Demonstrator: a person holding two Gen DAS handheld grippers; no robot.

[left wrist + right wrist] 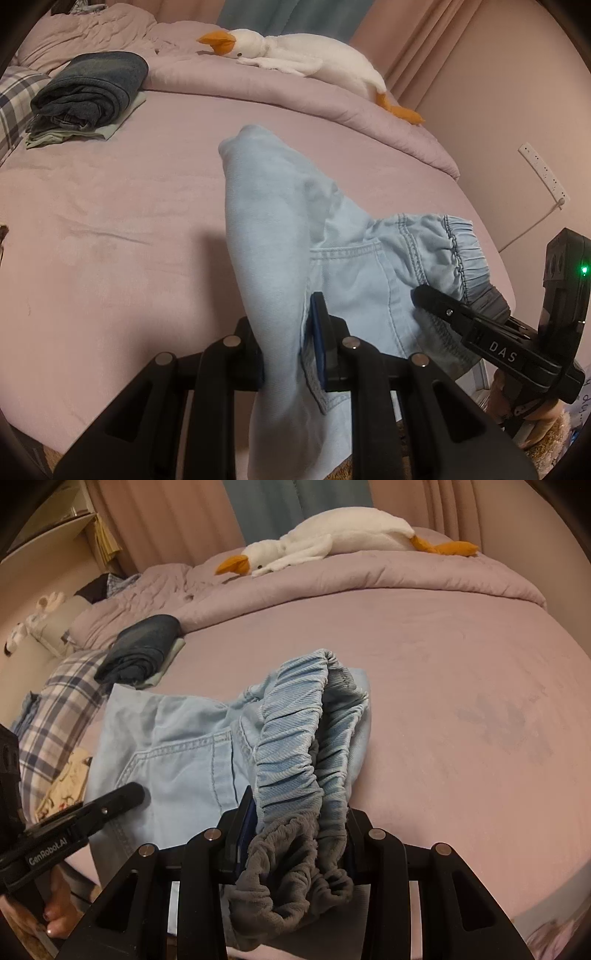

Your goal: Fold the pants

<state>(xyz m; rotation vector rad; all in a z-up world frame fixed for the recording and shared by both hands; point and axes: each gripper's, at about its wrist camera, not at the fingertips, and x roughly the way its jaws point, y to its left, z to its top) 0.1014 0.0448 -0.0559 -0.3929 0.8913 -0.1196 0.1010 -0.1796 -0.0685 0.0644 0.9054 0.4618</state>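
Note:
Light blue pants with an elastic waistband hang partly lifted above the pink bed. My left gripper is shut on a fold of the leg cloth beside the back pocket. The leg's far end rests on the sheet. My right gripper is shut on the bunched waistband, whose grey inner side droops below the fingers. In the left wrist view the right gripper shows at the right, at the waistband. The right wrist view has one finger of the left gripper at the lower left, over the pants.
A stack of folded dark jeans on pale green cloth lies at the far left of the bed. A white plush goose rests on the rolled quilt at the back. A plaid pillow is at the left. A wall with a power strip is at the right.

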